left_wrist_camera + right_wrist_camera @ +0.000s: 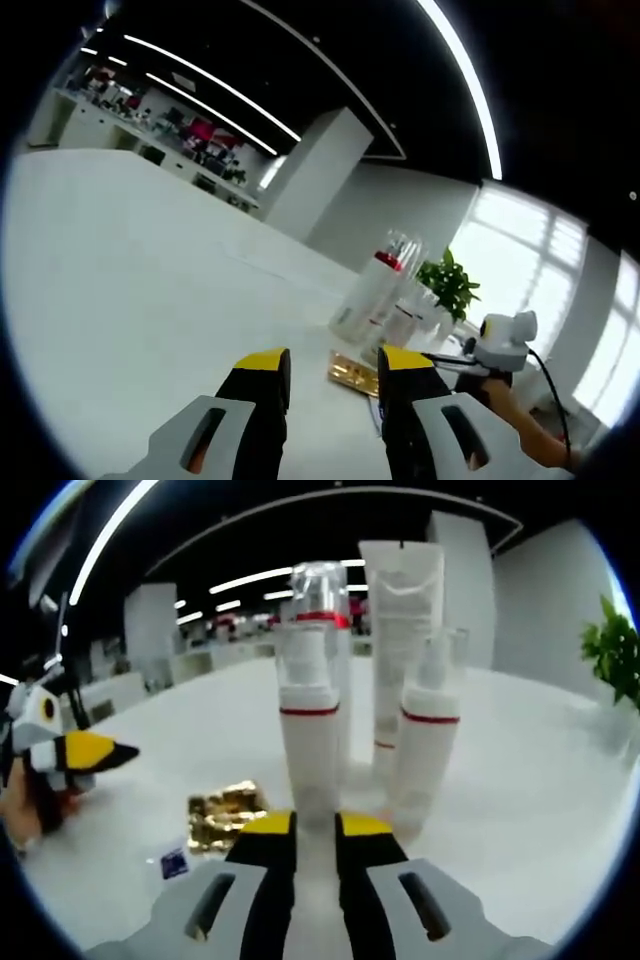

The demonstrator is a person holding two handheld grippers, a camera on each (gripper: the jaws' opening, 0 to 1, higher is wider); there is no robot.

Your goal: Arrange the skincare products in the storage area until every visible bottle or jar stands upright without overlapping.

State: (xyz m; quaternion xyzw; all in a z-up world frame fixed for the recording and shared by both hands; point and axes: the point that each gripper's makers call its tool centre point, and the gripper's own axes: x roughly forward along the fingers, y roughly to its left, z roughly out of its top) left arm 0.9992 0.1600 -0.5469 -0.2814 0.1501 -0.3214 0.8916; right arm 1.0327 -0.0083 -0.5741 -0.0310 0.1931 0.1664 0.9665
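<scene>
- White plastic with a red band: a slim pump bottle (308, 742) stands upright on the table (520, 780), in the right gripper view's centre, its base between the yellow-tipped jaws of the right gripper (316, 826).
- The jaws sit close on either side of the bottle's foot and look closed on it.
- At 3 o'clock of that bottle, just beside it, stands a second pump bottle (430, 735), also upright with a red band.
- Behind the two, toward 12 o'clock, rise a tall white tube (400, 630) and a clear-capped bottle (322, 605) with a red ring.
- At 8 o'clock of the held bottle a gold foil packet (222, 815) lies flat on the table.
- At 9 o'clock in the same view the left gripper's yellow tip shows.
- In the left gripper view, the left gripper (333, 372) hangs over the table with its jaws apart and nothing between them.
- The bottle cluster (385, 295) stands at 1 o'clock of it, with a green plant (448, 283) beyond.
</scene>
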